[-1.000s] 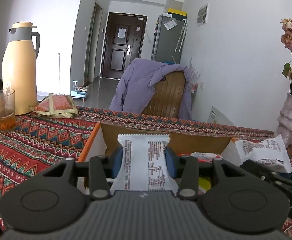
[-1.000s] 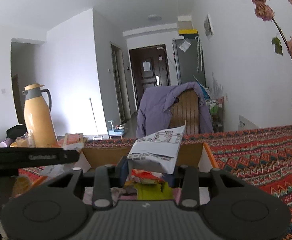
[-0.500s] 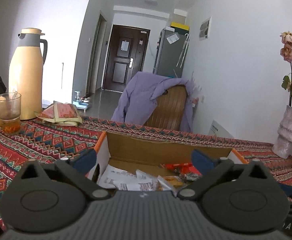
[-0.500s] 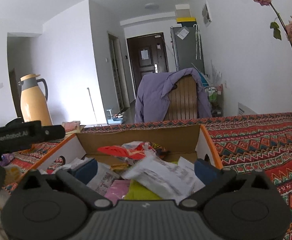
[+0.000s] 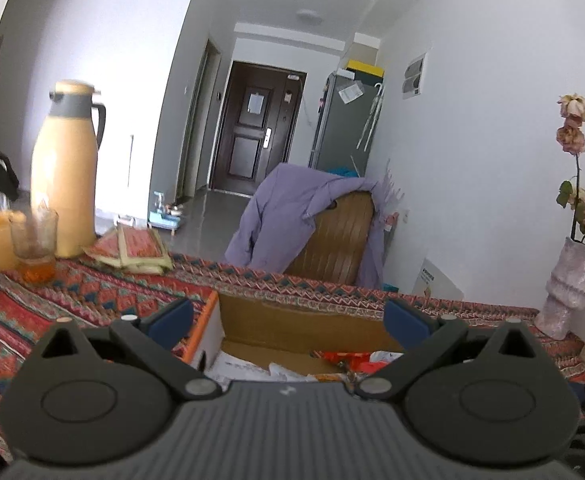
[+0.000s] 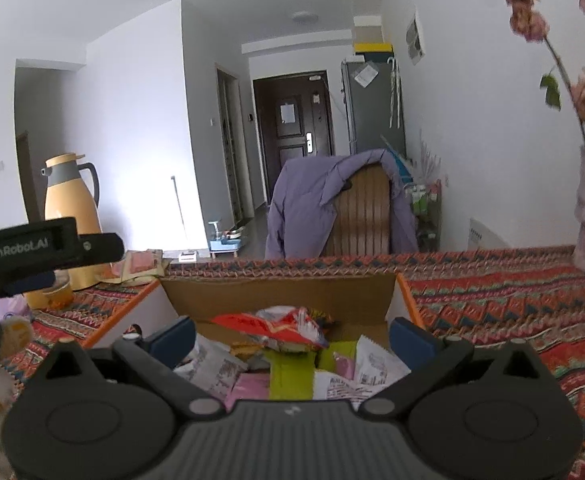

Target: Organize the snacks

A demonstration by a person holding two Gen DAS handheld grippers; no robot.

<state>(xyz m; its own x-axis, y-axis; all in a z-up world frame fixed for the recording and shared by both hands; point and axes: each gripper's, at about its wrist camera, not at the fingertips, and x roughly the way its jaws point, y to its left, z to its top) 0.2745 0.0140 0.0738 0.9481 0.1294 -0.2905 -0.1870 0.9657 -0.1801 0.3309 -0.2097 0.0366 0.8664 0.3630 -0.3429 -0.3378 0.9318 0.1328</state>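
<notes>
Two tools, the left tool [image 5: 288,318] and the right tool [image 6: 290,334], now stand spread wide with nothing between their blue pads; a second ago each clamped a white printed packet. Those packets have dropped among the snacks [image 6: 288,356], a crinkly heap of white, red, pink and green wrappers lying inside the cardboard box [image 6: 278,292], just below and ahead of both tools. The box has plain brown walls and orange-edged flaps and sits on the tabletop [image 6: 492,300], which is covered by a woven zigzag cloth. A smooth yellow thermos [image 5: 66,176] stands far left.
</notes>
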